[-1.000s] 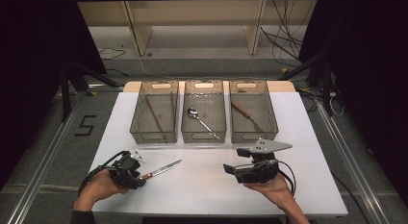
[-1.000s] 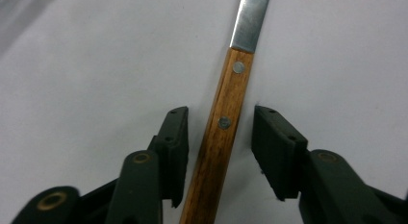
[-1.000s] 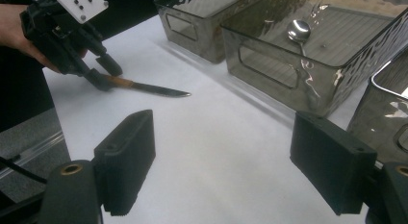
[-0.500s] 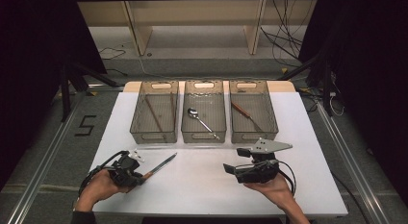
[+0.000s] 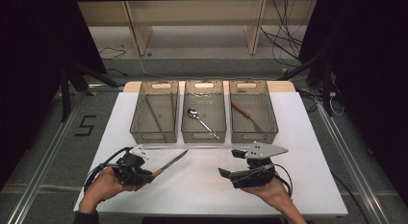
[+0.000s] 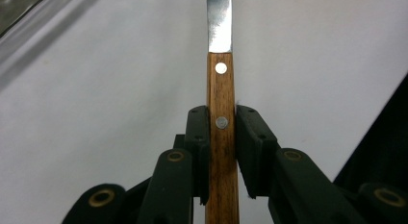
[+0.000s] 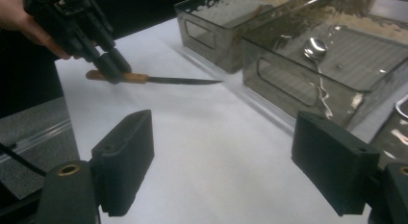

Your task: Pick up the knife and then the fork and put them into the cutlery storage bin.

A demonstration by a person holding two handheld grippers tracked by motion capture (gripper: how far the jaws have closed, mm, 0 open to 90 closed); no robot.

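A knife [image 5: 169, 162] with a wooden handle and steel blade is held just above the white table [image 5: 202, 192] at the front left, its blade pointing toward the bins. My left gripper [image 5: 150, 174] is shut on the handle; its jaws have just been closing with the handle between them. In the left gripper view both pads [image 6: 199, 132] press the knife handle [image 6: 221, 87] from the sides. My right gripper [image 5: 230, 163] hovers at the front right, open and holding nothing. The right gripper view shows its wide jaws [image 7: 230, 152], with the knife [image 7: 163, 80] and left gripper [image 7: 111, 69] beyond.
Three clear bins stand in a row at the back. The left bin [image 5: 154, 137] holds thin brown sticks, the middle bin [image 5: 203, 136] a spoon [image 5: 199, 119], the right bin [image 5: 254, 136] a brown-handled utensil [image 5: 243, 111]. Bare white tabletop lies between the grippers.
The left gripper has closed on the knife's handle and lifted it a little off the table. The right gripper has stayed where it was.
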